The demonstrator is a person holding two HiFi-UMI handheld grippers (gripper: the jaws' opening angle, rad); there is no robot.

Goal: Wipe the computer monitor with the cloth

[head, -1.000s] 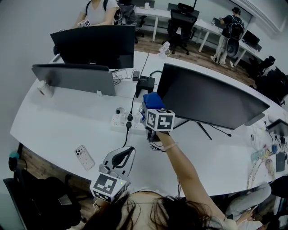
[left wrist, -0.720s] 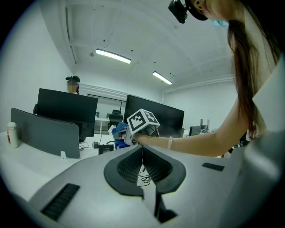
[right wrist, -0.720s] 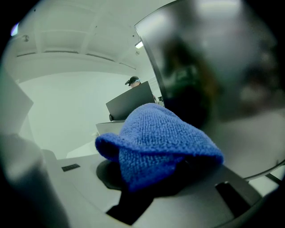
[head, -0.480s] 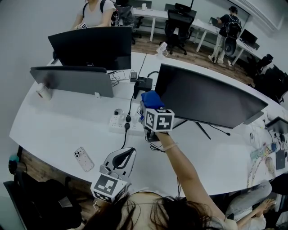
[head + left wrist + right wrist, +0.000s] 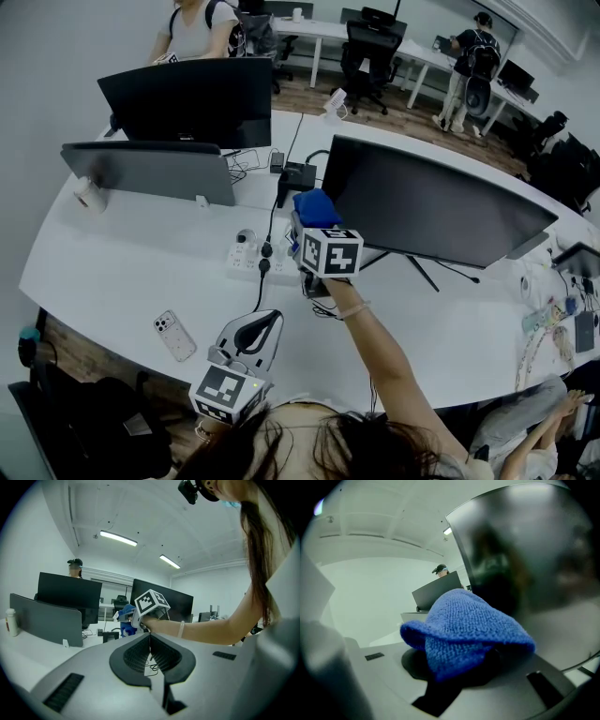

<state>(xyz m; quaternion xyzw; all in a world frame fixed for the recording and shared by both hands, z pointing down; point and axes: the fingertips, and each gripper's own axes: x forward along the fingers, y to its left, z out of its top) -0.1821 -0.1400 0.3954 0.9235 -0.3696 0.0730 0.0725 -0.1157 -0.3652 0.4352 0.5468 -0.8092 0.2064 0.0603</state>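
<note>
Open-plan office. Long curved white bench (image 5: 122, 272) carries several dark monitors (image 5: 431, 211) and a power strip (image 5: 246, 253). Behind it, black swivel chairs (image 5: 367, 47) stand at more white desks (image 5: 323, 28), and a person (image 5: 478, 61) stands at one. Strip lights (image 5: 118, 538) run across a white ceiling (image 5: 187, 531).

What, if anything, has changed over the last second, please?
Nothing visibly changed beyond a slight head-view shift. The right tool stays shut on the blue cloth beside the left edge of the monitor; the left tool stays shut and empty.
</note>
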